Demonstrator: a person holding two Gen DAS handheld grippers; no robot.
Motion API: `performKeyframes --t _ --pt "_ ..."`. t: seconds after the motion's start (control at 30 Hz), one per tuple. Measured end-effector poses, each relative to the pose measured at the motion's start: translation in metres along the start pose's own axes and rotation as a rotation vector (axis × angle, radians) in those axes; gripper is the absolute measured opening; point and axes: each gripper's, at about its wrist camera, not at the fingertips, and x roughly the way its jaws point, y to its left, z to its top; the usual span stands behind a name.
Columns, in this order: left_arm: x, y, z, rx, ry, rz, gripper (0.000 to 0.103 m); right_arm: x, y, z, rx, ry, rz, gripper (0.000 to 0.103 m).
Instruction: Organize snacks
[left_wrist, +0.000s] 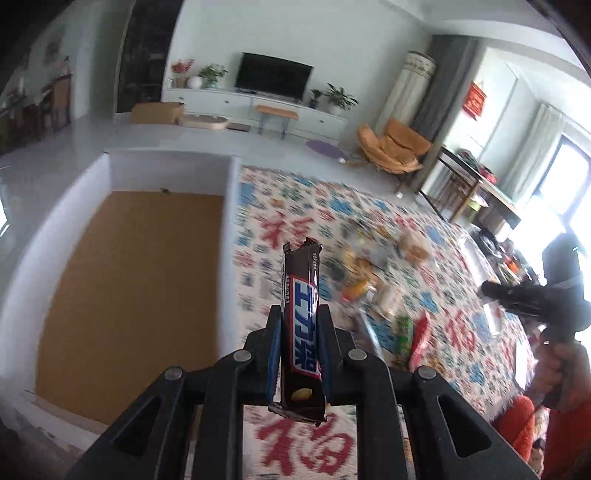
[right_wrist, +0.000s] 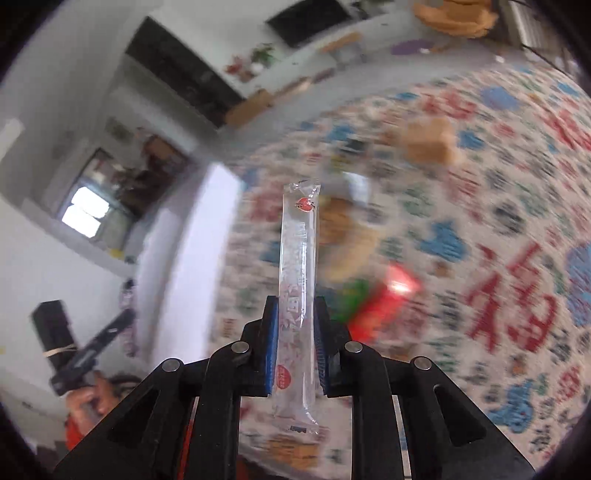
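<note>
left tool (left_wrist: 300, 314): black frame, blue pads, silver rivets | right tool (right_wrist: 295, 306): same | sleeve (left_wrist: 517, 424): orange-red

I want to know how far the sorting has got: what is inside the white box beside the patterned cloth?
The white box shows only its bare brown cardboard floor, with no snacks visible. Its nearest corner is hidden by the left tongs.

Chocolate bar (left_wrist: 301, 325) in left gripper (left_wrist: 300, 314)
</note>
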Motion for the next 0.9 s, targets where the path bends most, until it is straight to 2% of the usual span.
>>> performKeyframes --t 0.07,0.13,0.2,0.27,0.33,0.37,0.4,0.43,0.47,0.53,0.63,0.7,0.77,0.83,0.9 --pt "-0.011 0.031 0.011 -0.039 -0.01 0.043 0.017 0.013 0.045 0.019 -0.048 0.013 0.083 0.018" --pt "-0.016 0.061 0.018 -0.079 -0.006 0.09 0.017 0.039 0.106 0.034 -0.104 0.038 0.18 0.018" --pt "-0.019 0.09 0.022 -0.111 0.005 0.155 0.017 0.068 0.168 0.042 -0.174 0.06 0.238 0.018" --pt "-0.017 0.116 0.022 -0.129 0.015 0.241 0.017 0.099 0.214 0.041 -0.234 0.077 0.246 0.018" --pt "-0.011 0.139 0.018 -0.154 0.036 0.367 0.02 0.141 0.25 0.038 -0.255 0.113 0.241 0.019" --pt "-0.007 0.15 0.015 -0.174 0.053 0.437 0.033 0.158 0.26 0.034 -0.26 0.13 0.229 0.023" --pt "-0.003 0.157 0.011 -0.19 0.069 0.487 0.067 0.177 0.269 0.03 -0.267 0.155 0.214 0.025" --pt "-0.001 0.162 0.006 -0.202 0.075 0.528 0.085 0.187 0.271 0.027 -0.27 0.171 0.197 0.034" --pt "0.0 0.164 0.002 -0.207 0.063 0.558 0.101 0.196 0.271 0.023 -0.262 0.188 0.178 0.052" --pt "-0.003 0.161 -0.009 -0.198 0.016 0.571 0.101 0.189 0.258 0.014 -0.26 0.174 0.188 0.064" --pt "0.004 0.151 -0.018 -0.181 0.032 0.513 0.101 0.161 0.233 -0.003 -0.355 0.095 0.101 0.065" --pt "0.007 0.135 -0.022 -0.154 0.009 0.507 0.101 0.143 0.209 -0.01 -0.397 0.039 0.034 0.067" --pt "0.007 0.111 -0.025 -0.111 -0.031 0.457 0.101 0.128 0.178 -0.017 -0.425 -0.027 -0.068 0.068" --pt "0.004 0.086 -0.029 -0.062 -0.096 0.361 0.101 0.115 0.139 -0.024 -0.453 -0.103 -0.206 0.068" --pt "0.005 0.062 -0.029 -0.015 -0.167 0.32 0.101 0.1 0.094 -0.036 -0.475 -0.172 -0.356 0.068"
